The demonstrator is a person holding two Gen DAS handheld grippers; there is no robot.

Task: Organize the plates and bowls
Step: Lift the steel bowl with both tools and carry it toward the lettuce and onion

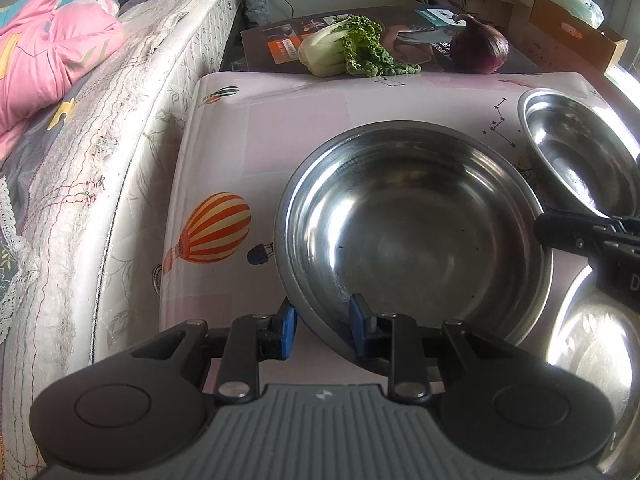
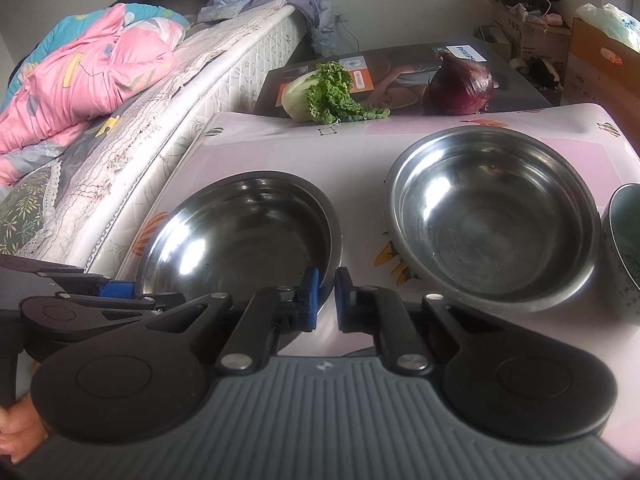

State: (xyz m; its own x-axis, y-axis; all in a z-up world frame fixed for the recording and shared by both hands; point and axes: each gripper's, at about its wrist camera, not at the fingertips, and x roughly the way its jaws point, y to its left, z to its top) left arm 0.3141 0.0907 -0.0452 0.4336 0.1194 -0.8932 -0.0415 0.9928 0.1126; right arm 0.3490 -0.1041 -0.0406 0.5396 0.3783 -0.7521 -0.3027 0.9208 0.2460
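A large steel bowl (image 1: 412, 232) sits on the pink table; it also shows in the right wrist view (image 2: 244, 232). My left gripper (image 1: 322, 326) straddles its near-left rim, one blue pad inside and one outside, with a gap between them. My right gripper (image 2: 327, 300) is nearly closed around the same bowl's near-right rim. A second steel bowl (image 2: 492, 216) stands to the right and shows in the left wrist view (image 1: 576, 152). A third shiny steel dish (image 1: 596, 360) lies at the near right. A green ceramic bowl (image 2: 626, 248) is at the far right edge.
A bok choy (image 2: 320, 94) and a red onion (image 2: 460, 88) lie on a printed box behind the table. A mattress (image 1: 120, 152) with pink bedding borders the table's left side. Cardboard boxes (image 2: 592, 52) stand at the back right.
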